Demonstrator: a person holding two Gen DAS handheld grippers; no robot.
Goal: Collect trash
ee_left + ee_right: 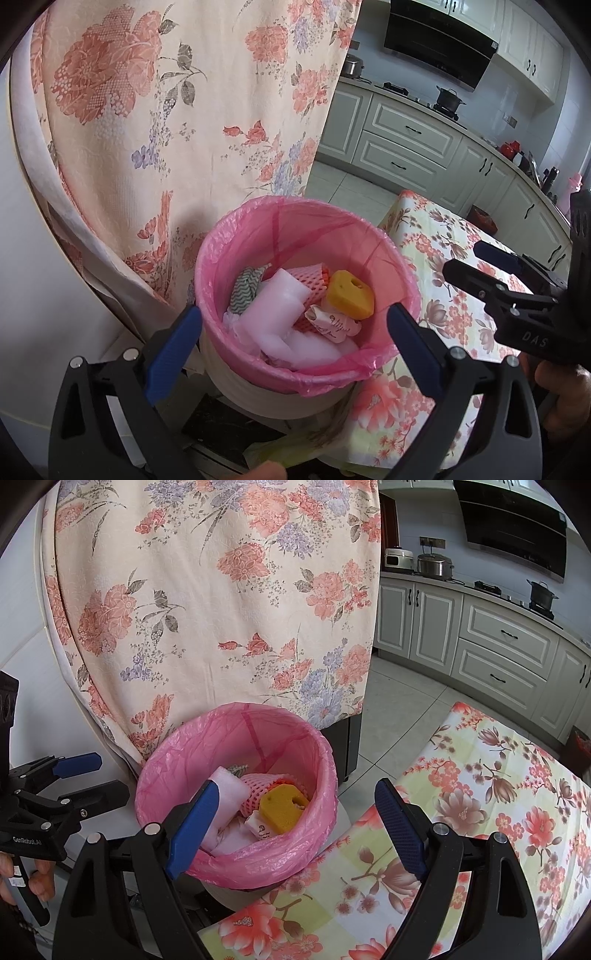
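A white bin with a pink liner (221, 236) (166, 746) stands by the table corner. Inside lie a yellow sponge (349, 295) (280, 808), white foam pieces (273, 306) (229, 786), a pink foam net (310, 277) (258, 786), a printed wrapper (332, 325) (260, 829) and a zigzag-patterned cloth (245, 288). My left gripper (295, 321) (112, 775) hovers open over the bin's near rim, holding nothing. My right gripper (295, 786) (461, 256) is also open and empty, just right of the bin above the table edge.
A floral tablecloth (443, 258) (480, 794) covers the table right of the bin. A tall object draped in floral fabric (184, 110) (221, 590) rises right behind the bin. Kitchen cabinets (406, 140) (498, 646) and tiled floor lie beyond. A hand (37, 878) grips the left tool.
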